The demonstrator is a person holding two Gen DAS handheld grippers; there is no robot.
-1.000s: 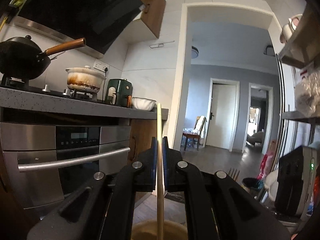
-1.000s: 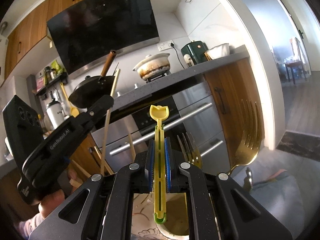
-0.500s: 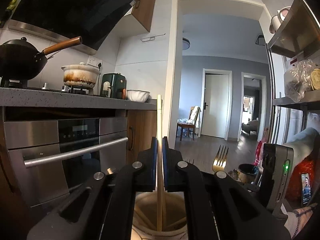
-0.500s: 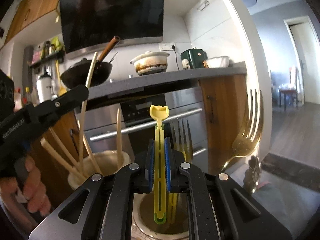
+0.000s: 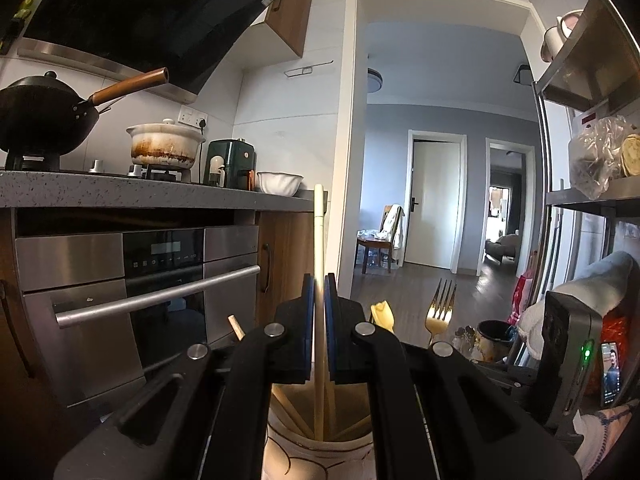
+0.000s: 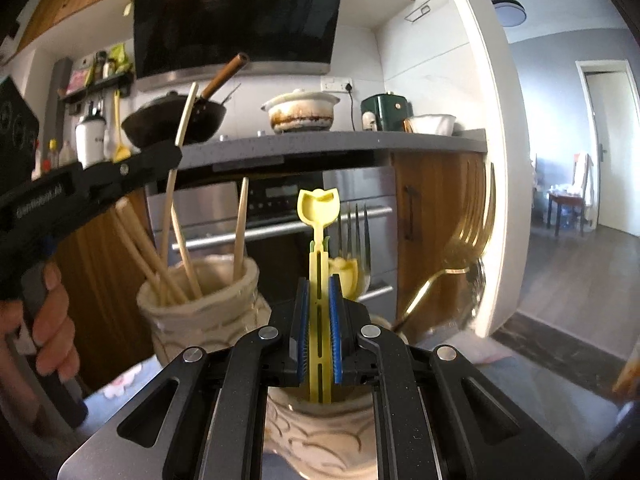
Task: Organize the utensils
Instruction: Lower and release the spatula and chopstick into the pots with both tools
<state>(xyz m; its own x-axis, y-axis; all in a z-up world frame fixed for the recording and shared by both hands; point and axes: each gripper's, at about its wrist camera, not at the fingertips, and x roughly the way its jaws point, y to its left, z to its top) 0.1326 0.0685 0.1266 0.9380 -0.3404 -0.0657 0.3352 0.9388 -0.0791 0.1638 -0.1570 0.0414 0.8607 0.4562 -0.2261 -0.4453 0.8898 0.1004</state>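
Left fingers (image 5: 319,312) pinched on a chopstick (image 5: 318,248), right fingers (image 6: 319,316) on the yellow utensil (image 6: 319,248); both stand upright, tips already inside their jars (image 6: 200,300) directly below.

We stood in a home kitchen. A black slanted range hood (image 5: 132,16) hung over a black wok with a wooden handle (image 5: 44,116) and a stained white clay pot (image 5: 164,148) on the grey speckled stone table (image 5: 120,194). Below sat a stainless built-in oven (image 5: 136,296); a doorway opened onto a grey hallway (image 5: 436,184).
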